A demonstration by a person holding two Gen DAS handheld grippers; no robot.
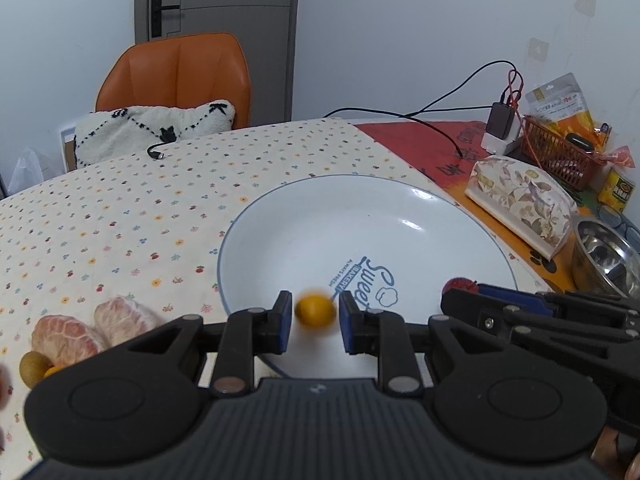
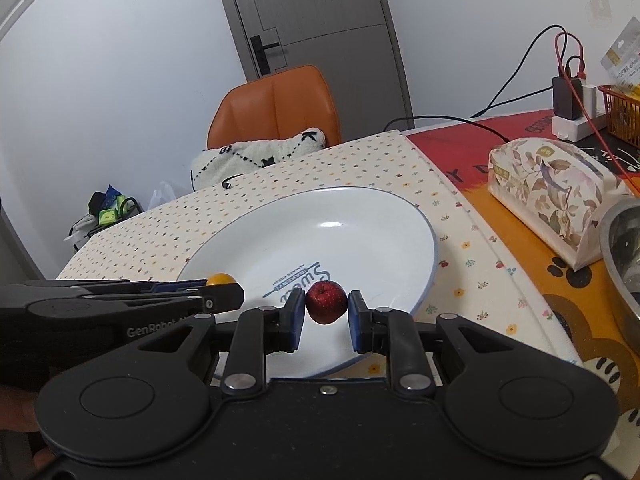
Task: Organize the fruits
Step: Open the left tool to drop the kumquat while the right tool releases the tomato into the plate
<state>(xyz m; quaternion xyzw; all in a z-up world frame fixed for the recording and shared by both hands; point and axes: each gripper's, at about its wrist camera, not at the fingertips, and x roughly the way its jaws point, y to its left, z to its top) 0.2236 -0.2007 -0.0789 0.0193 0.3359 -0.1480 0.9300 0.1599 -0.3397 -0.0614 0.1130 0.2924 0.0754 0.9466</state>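
- Table [image 1: 120,208] w/ dotted cloth, biggest thing here; orange chair [image 1: 176,76] past its far edge at 11 o'clock in left wrist view.
- White plate [image 1: 320,216], blue rim, sits on cloth center; "Sweet" print reads upside down, text running roughly 7-to-1 o'clock in left view.
- Tissue box [image 2: 552,196], floral, at 2 o'clock of plate, apart from it. Steel bowl [image 1: 604,256] at 3 o'clock, near box.
- Left gripper [image 1: 313,316] over plate's near rim, 6 o'clock; jaws parted, released, gap on both sides of the fruit.
- Right gripper [image 2: 323,312] also at plate's near side, just right of left one; jaws apart, left pad abt touching apple, right pad w/ a small gap – not clenched.
- Peeled citrus pieces [image 1: 92,328] on cloth at 8 o'clock of plate, off it; long axes lean toward 1 o'clock.
- Red apple [image 2: 326,301] btwn right pads, on plate, stem dimple up at 12.
- Small orange fruit [image 1: 315,311], blurred, btwn left pads over plate; oval, long axis approx 9-to-3.
- Brownish round fruit [image 1: 34,366] by citrus, 7 o'clock.
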